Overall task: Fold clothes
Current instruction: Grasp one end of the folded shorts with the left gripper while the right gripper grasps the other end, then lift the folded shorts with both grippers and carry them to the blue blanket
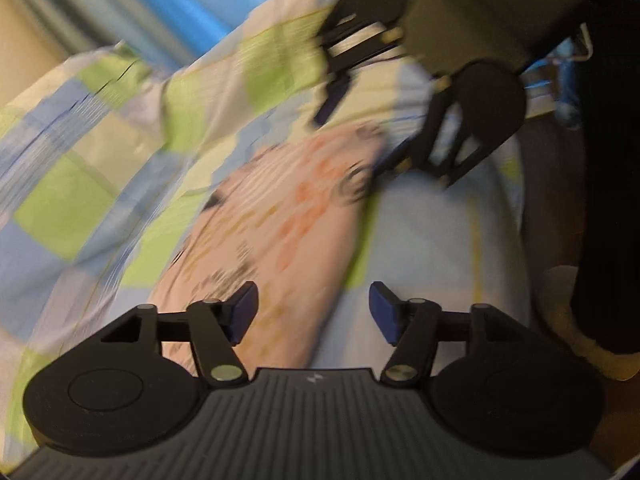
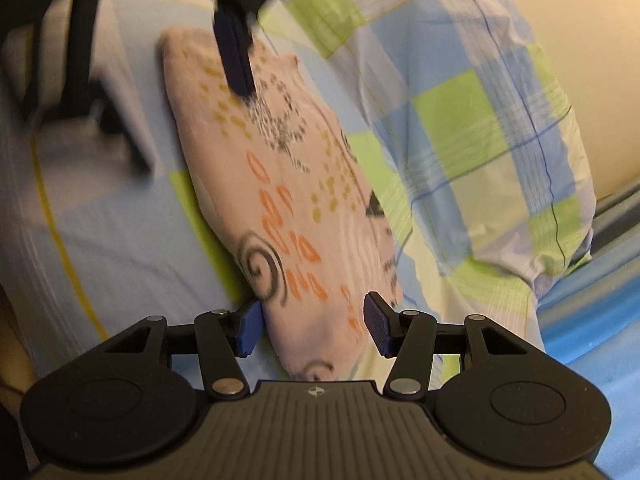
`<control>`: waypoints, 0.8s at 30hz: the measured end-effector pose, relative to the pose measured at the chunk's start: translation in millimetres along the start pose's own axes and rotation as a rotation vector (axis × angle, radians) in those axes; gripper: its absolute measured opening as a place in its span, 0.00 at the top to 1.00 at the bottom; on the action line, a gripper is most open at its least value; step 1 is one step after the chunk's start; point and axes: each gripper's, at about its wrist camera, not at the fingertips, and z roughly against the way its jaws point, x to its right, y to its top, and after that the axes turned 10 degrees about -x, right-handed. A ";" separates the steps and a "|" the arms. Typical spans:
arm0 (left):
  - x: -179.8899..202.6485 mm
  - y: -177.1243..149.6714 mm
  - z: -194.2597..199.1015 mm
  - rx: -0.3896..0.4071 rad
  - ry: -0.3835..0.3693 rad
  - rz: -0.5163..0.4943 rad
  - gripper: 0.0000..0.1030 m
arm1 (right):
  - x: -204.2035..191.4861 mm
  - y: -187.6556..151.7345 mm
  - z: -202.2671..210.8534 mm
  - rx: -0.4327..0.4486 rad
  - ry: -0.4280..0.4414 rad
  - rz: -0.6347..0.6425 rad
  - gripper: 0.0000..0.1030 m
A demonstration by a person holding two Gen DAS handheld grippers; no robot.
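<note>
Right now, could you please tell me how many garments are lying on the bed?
1: a pink printed garment, folded into a long bundle on the checked bedding, lying between the two open hand-held grippers. Others may be outside the views.

A checked bedsheet [image 2: 132, 240] (blue, green, pale squares) carries a folded pink printed garment [image 2: 288, 200].

A checked bedsheet [image 2: 132, 240] in pale blue, lime green, cream and white covers the bed, with a thin yellow line running across it. On it lies a plump pillow [image 2: 492, 152] in the same checked cloth, its far end rounded and creased. Beyond the pillow runs a bright blue surface [image 2: 592, 320], and above that a plain cream wall [image 2: 592, 60]. The left wrist view is blurred.
</note>
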 end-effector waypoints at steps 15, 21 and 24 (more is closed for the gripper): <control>-3.6 -23.1 -21.2 -0.130 0.341 -0.195 0.38 | -0.8 -16.7 -3.0 0.006 -0.068 0.032 0.50; -11.7 -10.2 -30.1 -0.112 0.289 -0.124 0.49 | -7.5 9.9 -5.5 0.049 -0.082 0.087 0.50; -16.2 -8.6 -31.0 -0.108 0.264 -0.101 0.49 | -5.4 12.7 -11.5 0.059 -0.098 0.126 0.52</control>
